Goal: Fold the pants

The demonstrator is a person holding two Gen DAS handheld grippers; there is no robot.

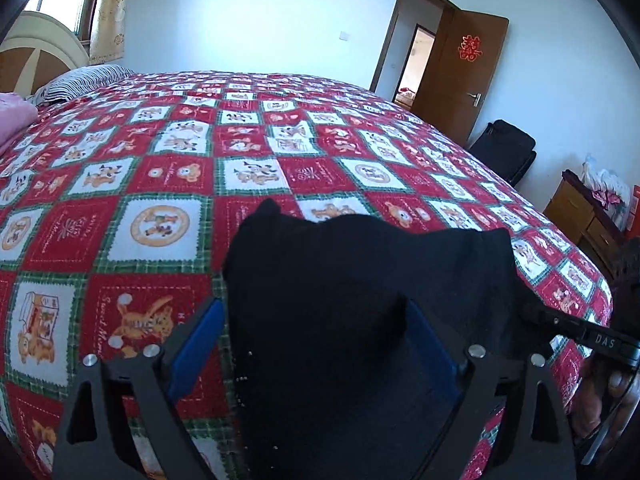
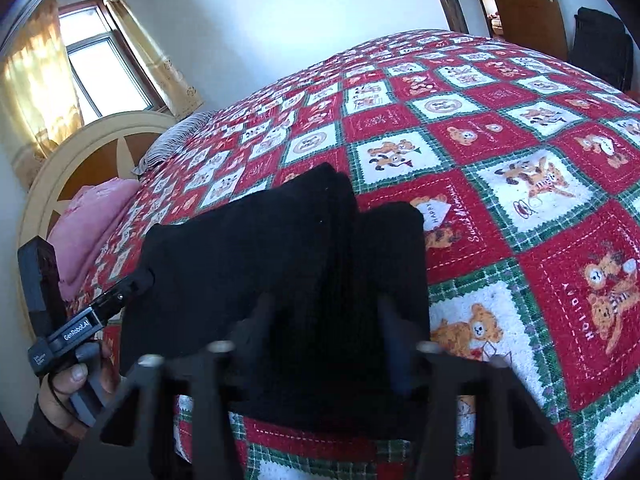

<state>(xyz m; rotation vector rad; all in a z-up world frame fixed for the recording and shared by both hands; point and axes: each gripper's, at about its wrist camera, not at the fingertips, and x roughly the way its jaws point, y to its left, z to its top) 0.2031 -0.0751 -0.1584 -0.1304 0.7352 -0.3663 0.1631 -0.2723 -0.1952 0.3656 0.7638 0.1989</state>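
Observation:
The black pants (image 1: 360, 264) lie folded in a thick pad on the red patchwork bedspread (image 1: 160, 168), near its front edge. My left gripper (image 1: 314, 308) is open wide, its blue pads (image 1: 196, 352) standing either side of the pants' left part without pressing. In the right wrist view its tip (image 2: 140, 276) rests at the left edge of the pants (image 2: 240, 248). My right gripper (image 2: 326, 304) looks blurred, and its fingers clasp a raised fold along the pants' right part. From the left wrist view that gripper (image 1: 536, 312) sits at the pants' right edge.
A pink blanket (image 2: 96, 216) and a striped pillow (image 1: 84, 80) lie by the headboard (image 2: 80, 160). An open wooden door (image 1: 460, 76), a black bag (image 1: 504, 148) and a wooden cabinet (image 1: 580, 212) stand past the bed's right side. A hand (image 2: 76, 376) holds the left gripper's handle.

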